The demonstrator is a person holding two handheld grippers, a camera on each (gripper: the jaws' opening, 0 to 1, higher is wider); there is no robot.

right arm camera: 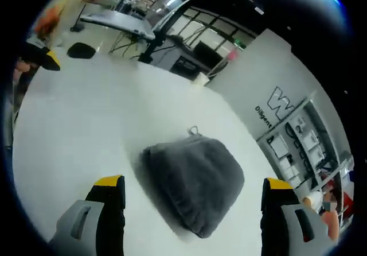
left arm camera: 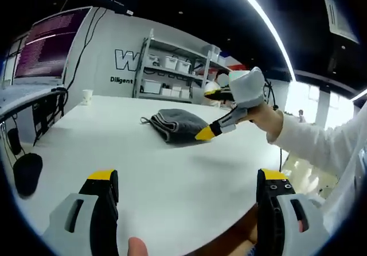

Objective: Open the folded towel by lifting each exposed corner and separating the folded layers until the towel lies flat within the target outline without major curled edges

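A dark grey folded towel lies in a soft bundle on the white table. My left gripper hovers open over the near part of the table, well short of the towel, with nothing between its jaws. My right gripper, held in a hand with a white sleeve, hangs open just right of the towel. In the right gripper view the towel lies between and just beyond the open right gripper, with a small loop at its far edge. A yellow fingertip of the left gripper shows at the upper left.
A paper cup stands at the table's far left. A black oval object lies off the table's left edge. Metal shelves with boxes stand behind the table, and a screen hangs at left.
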